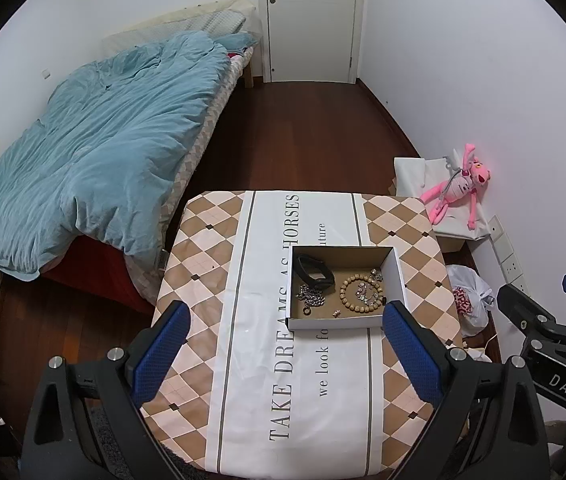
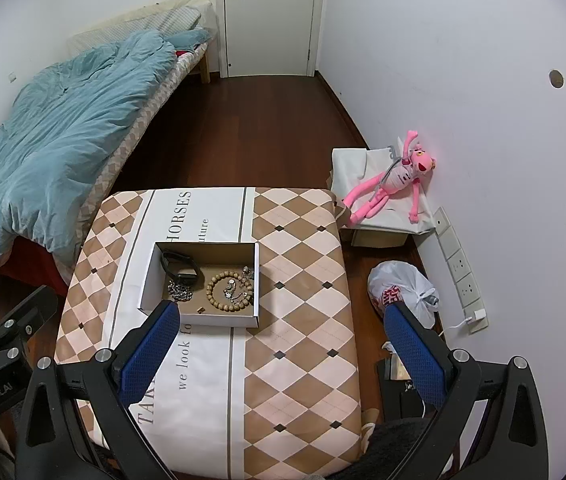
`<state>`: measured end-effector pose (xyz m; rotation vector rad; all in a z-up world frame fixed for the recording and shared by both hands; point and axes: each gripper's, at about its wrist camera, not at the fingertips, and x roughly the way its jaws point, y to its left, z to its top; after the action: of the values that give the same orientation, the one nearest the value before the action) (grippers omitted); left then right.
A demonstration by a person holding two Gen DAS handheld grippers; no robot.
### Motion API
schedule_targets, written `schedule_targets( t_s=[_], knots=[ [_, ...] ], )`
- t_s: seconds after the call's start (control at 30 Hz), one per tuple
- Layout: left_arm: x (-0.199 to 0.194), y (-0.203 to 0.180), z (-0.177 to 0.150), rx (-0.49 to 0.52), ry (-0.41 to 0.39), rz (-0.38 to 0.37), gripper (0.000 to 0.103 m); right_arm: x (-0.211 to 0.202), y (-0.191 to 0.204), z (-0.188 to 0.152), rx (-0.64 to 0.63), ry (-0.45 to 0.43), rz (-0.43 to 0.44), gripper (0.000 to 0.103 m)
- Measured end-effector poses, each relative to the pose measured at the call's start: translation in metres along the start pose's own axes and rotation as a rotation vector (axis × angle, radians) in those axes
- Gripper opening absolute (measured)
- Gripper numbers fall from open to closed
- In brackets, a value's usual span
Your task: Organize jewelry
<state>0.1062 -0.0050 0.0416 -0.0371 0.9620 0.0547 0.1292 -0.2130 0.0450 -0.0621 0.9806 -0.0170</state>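
Observation:
A shallow white cardboard box (image 1: 311, 323) (image 2: 199, 319) stands on the patterned table (image 1: 267, 400) (image 2: 303, 320). Inside lie a black wristband (image 1: 315, 274) (image 2: 181, 266), a silver chain (image 1: 310, 298) (image 2: 179, 293), a wooden bead bracelet (image 1: 361, 294) (image 2: 229, 292), small silver pieces within it and a small ring (image 1: 337, 313) (image 2: 200, 310). My left gripper (image 1: 285, 320) is open and empty, above the table just in front of the box. My right gripper (image 2: 283, 322) is open and empty, in front and to the right of the box.
A bed with a blue duvet (image 1: 95, 152) (image 2: 51, 136) lies left of the table. A pink plush toy (image 1: 459, 192) (image 2: 391, 180) rests on a white-covered box by the right wall. A white plastic bag (image 2: 403, 292) sits on the wooden floor. A closed door (image 1: 311, 20) is at the far end.

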Motion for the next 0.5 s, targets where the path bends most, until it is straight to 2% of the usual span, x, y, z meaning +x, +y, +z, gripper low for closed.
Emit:
schedule_targets(
  t_s=[0.5],
  knots=[
    [-0.0012, 0.0008, 0.0008, -0.003, -0.003, 0.002, 0.098, -0.0028, 0.0010, 0.0012, -0.002, -0.002, 0.001, 0.103]
  ],
)
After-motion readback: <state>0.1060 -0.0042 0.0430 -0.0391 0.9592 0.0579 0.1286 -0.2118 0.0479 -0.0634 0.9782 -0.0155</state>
